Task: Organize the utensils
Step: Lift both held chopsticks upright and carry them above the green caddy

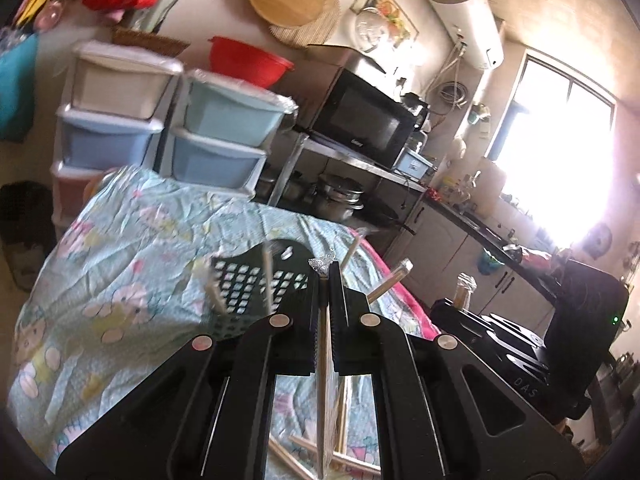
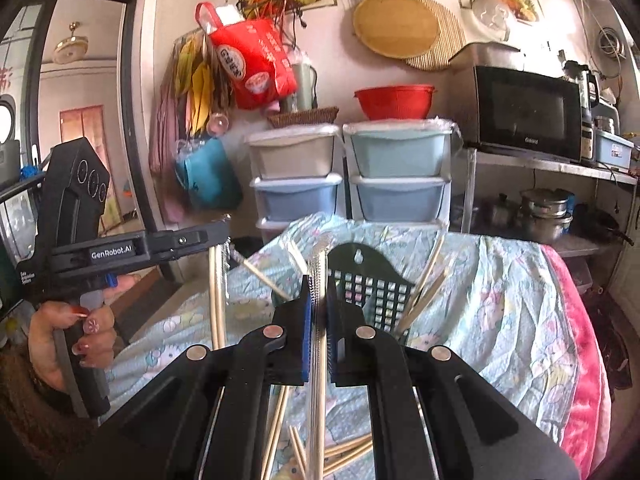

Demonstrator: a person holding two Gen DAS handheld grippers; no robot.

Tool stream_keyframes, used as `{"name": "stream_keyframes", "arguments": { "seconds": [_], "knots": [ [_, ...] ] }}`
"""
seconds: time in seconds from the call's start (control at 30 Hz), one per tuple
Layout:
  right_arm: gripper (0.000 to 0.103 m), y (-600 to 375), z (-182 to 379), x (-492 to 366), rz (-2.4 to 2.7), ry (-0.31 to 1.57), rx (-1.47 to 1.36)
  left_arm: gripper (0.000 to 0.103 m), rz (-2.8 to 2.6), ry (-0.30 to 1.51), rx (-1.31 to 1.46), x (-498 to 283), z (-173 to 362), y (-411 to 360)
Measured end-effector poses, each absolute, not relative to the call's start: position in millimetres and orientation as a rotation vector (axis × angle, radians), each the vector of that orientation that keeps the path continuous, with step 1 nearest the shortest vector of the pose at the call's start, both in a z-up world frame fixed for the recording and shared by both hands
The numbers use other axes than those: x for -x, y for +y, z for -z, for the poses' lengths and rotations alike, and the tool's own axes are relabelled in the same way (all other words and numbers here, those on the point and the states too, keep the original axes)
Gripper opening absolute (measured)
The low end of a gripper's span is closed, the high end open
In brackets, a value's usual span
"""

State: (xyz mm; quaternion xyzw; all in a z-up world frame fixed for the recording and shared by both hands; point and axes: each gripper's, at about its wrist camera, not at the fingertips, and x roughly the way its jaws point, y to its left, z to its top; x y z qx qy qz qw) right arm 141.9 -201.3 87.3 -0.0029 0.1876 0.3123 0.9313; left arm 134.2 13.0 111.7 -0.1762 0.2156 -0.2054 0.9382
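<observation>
My left gripper (image 1: 325, 276) is shut on a pair of chopsticks in a clear wrapper (image 1: 323, 360), held upright above the table. In the right wrist view this left gripper (image 2: 222, 232) sits at the left in a person's hand (image 2: 72, 332), its chopsticks (image 2: 218, 288) hanging down. My right gripper (image 2: 318, 280) is shut on another wrapped pair (image 2: 318, 320). Just beyond both stands a black perforated utensil holder (image 1: 256, 284) (image 2: 368, 280) with several chopsticks (image 2: 428, 280) leaning in it. Loose chopsticks (image 2: 348, 452) (image 1: 304, 452) lie on the cloth below the grippers.
A light blue floral cloth (image 2: 500, 300) covers the table, with a pink blanket (image 2: 580, 340) along its right edge. Behind stand stacked plastic drawers (image 2: 396, 176), a red bowl (image 2: 394, 100), a microwave (image 2: 528, 112) on a metal shelf and pots (image 2: 544, 212) underneath.
</observation>
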Motion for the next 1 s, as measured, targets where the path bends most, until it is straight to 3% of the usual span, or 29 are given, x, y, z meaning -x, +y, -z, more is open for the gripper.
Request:
{"name": "stream_keyframes", "arguments": {
  "seconds": [1.0],
  "knots": [
    [0.006,-213.1,-175.4,-192.5,-0.610,0.117,-0.100,0.002,0.369,0.242,0.338,-191.7,-193.3,0.3]
  ]
}}
